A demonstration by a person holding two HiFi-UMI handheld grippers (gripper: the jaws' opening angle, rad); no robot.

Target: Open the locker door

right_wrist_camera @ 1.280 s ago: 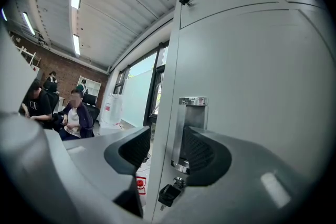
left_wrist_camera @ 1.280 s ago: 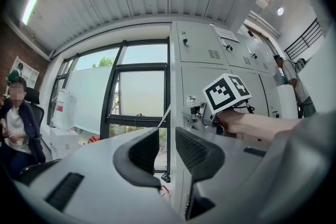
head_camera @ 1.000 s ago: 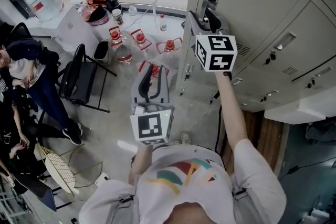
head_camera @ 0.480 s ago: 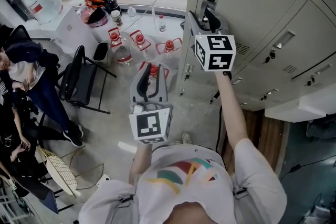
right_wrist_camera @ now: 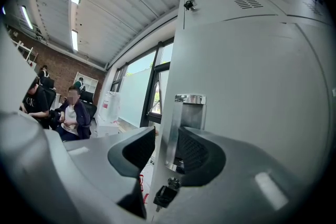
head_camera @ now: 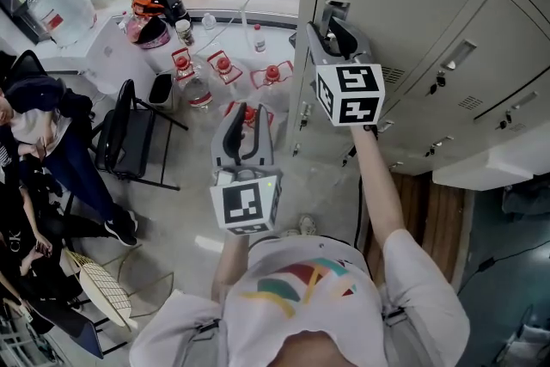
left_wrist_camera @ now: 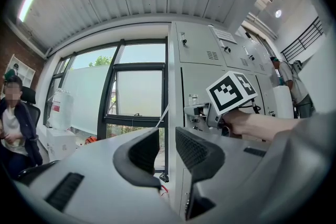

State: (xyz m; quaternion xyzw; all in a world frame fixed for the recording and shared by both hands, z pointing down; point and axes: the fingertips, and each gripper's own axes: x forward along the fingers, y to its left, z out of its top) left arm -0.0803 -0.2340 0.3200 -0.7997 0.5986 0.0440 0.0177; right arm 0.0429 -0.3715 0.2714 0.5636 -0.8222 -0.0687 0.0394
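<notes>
The grey locker door has a recessed metal handle near its left edge. My right gripper is raised to that handle. In the right gripper view the handle's bright flange stands between the jaws of the right gripper, which are closing. One jaw sits in the recess behind the flange, and the other is still a small gap off on the door's edge side. My left gripper hangs lower in mid-air, open, and the left gripper has nothing between its jaws.
A small keyed lock sits just below the handle. More locker doors run to the right. On the floor to the left are red-capped water bottles, a black chair, a white table and seated people.
My right gripper stays at the handle, and my left gripper has hardly moved. The head view has shifted slightly, so the room appears a little higher in the picture.
</notes>
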